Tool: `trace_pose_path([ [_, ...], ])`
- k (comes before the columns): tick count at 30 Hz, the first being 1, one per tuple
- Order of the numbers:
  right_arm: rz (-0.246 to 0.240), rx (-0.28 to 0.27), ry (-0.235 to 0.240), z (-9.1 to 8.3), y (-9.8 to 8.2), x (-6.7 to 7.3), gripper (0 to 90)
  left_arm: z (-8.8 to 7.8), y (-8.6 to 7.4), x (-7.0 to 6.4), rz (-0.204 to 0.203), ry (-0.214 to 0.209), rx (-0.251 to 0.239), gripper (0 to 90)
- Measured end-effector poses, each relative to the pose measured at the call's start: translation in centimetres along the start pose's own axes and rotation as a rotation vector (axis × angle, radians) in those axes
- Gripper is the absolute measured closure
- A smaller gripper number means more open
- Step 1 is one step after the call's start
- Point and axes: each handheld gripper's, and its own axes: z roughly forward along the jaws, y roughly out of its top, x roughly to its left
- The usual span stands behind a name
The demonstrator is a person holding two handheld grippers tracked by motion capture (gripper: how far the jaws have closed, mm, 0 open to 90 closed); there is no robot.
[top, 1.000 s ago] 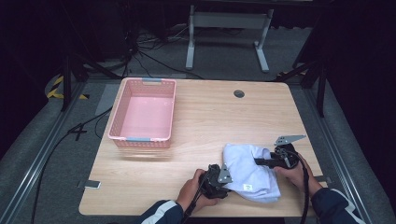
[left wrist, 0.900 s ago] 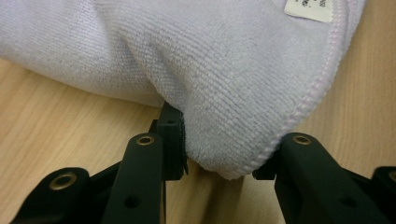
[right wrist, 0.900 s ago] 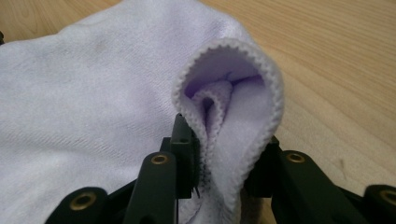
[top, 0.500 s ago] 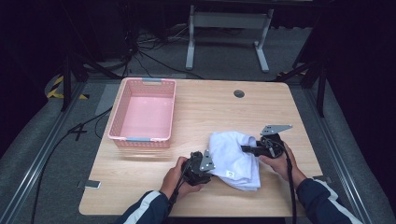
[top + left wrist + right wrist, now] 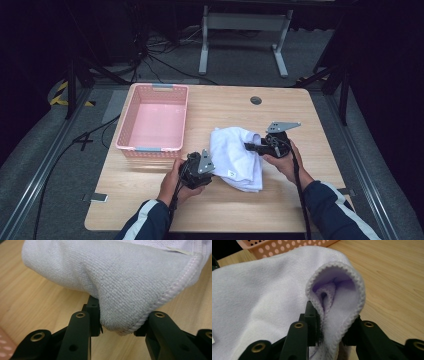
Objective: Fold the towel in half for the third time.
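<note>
Two tools point(image 5: 212, 167) point(image 5: 250, 146), white towel point(image 5: 234, 157) pinched between each's jaws.

No readable text, labels or signs

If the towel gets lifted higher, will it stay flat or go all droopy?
Probably droopy: the towel already bunches and folds where the left gripper and right gripper pinch it. It looks soft and light. Its fuzzy weave likely won't slip out easily.
</note>
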Motion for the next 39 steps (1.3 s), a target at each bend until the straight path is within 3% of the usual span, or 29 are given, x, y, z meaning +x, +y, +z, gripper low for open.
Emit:
trace_pose_path([
  [6,-0.01,-0.016,0.008,1.0,1.4,0.4,70.8,-1.7,-0.2,1.4,-0.02,0.052,-0.031,66.9],
  [8,-0.019,-0.036,0.018,1.3,2.6,0.7,70.7,-2.8,-0.3,2.1,-0.048,0.081,-0.05,66.9],
  [15,-0.051,-0.057,0.035,2.6,5.5,1.6,70.7,-5.0,-0.8,3.6,-0.08,0.154,-0.089,66.9],
  [25,-0.09,-0.085,0.086,6.3,9.9,3.7,70.6,-8.9,-2.7,6.0,-0.172,0.283,-0.144,66.9],
  [34,-0.125,-0.091,0.099,8.7,13.0,5.2,70.5,-10.1,-4.6,7.7,-0.237,0.338,-0.149,66.7],
  [39,-0.119,-0.09,0.111,10.0,14.3,5.6,70.5,-10.5,-5.4,8.7,-0.272,0.359,-0.154,66.9],
])
